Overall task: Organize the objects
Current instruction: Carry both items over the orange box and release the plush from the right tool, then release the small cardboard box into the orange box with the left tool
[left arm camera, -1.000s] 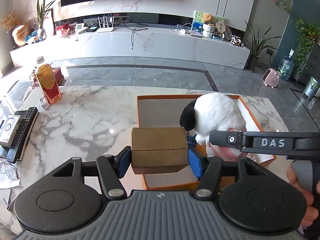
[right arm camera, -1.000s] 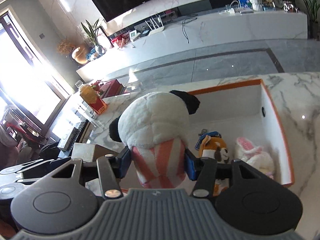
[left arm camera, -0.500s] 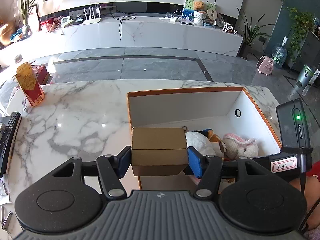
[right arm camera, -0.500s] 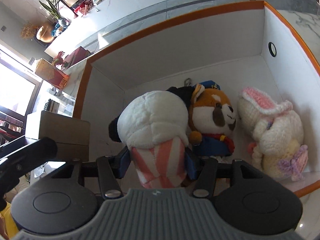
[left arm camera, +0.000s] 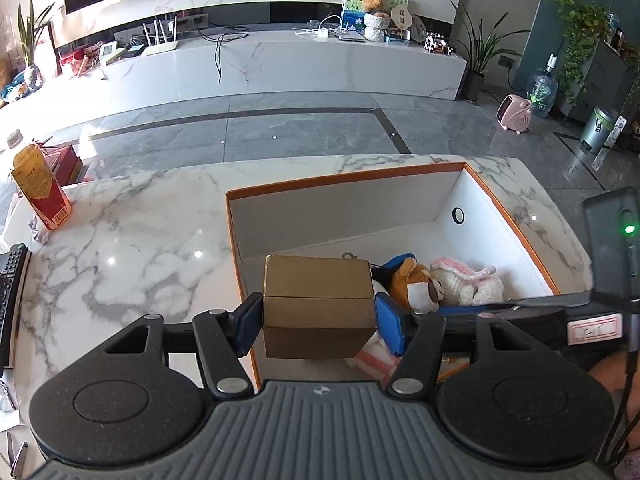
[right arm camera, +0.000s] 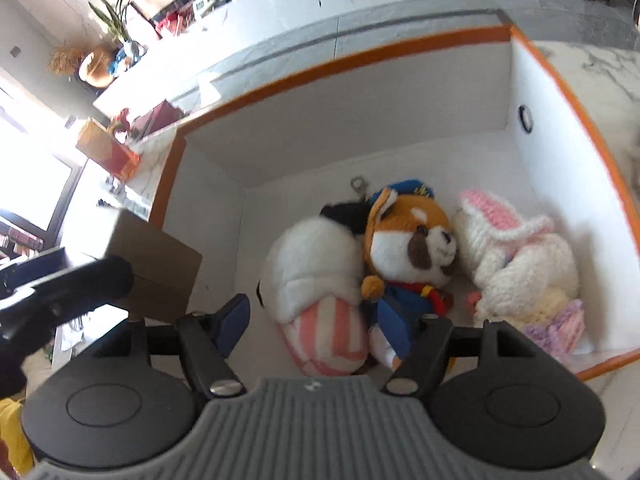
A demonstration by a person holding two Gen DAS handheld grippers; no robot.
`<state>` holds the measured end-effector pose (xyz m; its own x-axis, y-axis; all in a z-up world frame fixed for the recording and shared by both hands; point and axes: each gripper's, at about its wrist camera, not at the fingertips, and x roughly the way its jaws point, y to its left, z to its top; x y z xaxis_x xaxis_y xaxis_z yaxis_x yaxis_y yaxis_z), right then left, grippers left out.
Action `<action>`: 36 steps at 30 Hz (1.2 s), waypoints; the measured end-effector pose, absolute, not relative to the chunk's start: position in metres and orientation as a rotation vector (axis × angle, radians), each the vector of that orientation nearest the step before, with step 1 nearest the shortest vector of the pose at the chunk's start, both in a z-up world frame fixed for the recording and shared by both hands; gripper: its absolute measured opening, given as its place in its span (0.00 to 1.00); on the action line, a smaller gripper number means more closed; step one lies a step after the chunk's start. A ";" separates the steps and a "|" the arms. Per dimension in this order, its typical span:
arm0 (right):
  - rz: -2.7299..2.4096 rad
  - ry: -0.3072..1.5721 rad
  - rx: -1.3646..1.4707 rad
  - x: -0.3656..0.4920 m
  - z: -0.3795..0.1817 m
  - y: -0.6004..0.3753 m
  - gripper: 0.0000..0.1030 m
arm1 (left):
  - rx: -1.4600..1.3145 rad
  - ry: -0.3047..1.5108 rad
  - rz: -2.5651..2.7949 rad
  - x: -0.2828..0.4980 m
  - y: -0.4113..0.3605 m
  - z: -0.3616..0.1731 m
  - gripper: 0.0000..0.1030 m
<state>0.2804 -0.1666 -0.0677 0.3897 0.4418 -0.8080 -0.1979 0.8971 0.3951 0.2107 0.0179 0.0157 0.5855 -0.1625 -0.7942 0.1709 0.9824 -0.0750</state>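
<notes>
Gold-brown cardboard box [left arm camera: 318,300] sits clamped between the left gripper [left arm camera: 318,320] and its blue pads, low centre of the left view, long side running across the frame, hanging over the near-left corner of the orange-rimmed bin [left arm camera: 344,180]. In the right view, the right gripper [right arm camera: 332,326] has just been opening its jaws: the panda plush [right arm camera: 316,276] lies between them, pads clear of it, on the bin floor at centre frame, long axis running up the frame, striped end toward the camera. Pressed against its right side lies the fox plush [right arm camera: 408,252], then the pink-eared bunny [right arm camera: 520,256] by the right wall. A red carton [left arm camera: 38,188] stands on the marble table [left arm camera: 132,240], far left.
</notes>
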 end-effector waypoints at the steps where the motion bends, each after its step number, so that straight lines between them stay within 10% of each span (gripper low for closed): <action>1: 0.382 1.053 0.249 0.276 -0.061 -0.174 0.71 | 0.013 0.942 -0.191 0.212 0.015 0.014 0.67; 36: 0.304 0.830 0.223 0.263 -0.065 -0.215 0.71 | -0.033 1.232 0.031 0.223 -0.009 -0.045 0.68</action>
